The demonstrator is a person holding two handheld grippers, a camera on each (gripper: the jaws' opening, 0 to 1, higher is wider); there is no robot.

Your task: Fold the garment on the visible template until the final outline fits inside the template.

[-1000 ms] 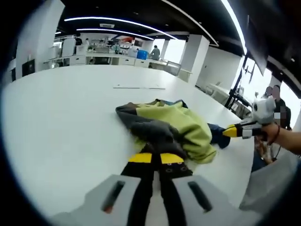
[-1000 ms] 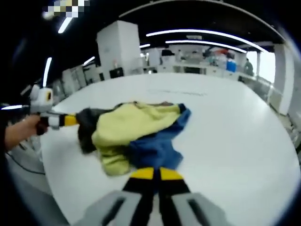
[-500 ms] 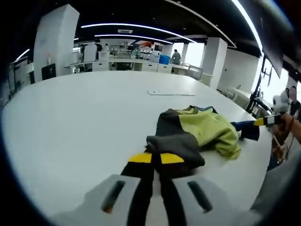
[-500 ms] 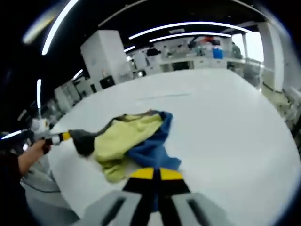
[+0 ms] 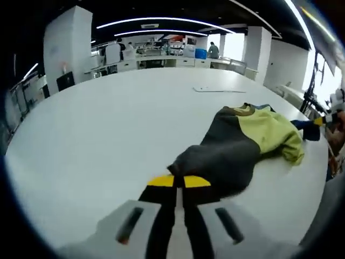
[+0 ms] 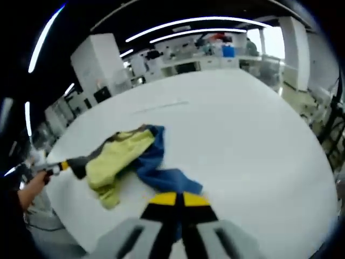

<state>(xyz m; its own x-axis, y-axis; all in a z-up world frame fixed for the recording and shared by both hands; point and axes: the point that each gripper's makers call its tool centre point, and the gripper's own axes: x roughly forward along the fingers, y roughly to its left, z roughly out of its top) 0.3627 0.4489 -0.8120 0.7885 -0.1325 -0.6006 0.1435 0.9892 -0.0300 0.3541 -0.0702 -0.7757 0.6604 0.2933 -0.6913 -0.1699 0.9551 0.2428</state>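
Grey, yellow and blue garment lies stretched on the white table; left hand-held gripper pinches its grey end, right hand-held gripper its blue end at 6 o'clock.

A broad white table spreads ahead of the tool in both views, its far edge curving toward an open-plan room. Beyond it stands a row of white counters with a blue bin on top. Large white square pillars rise to a dark ceiling crossed by long curved light strips. Bright windows glow behind the counters, right of the tool in the left gripper view.
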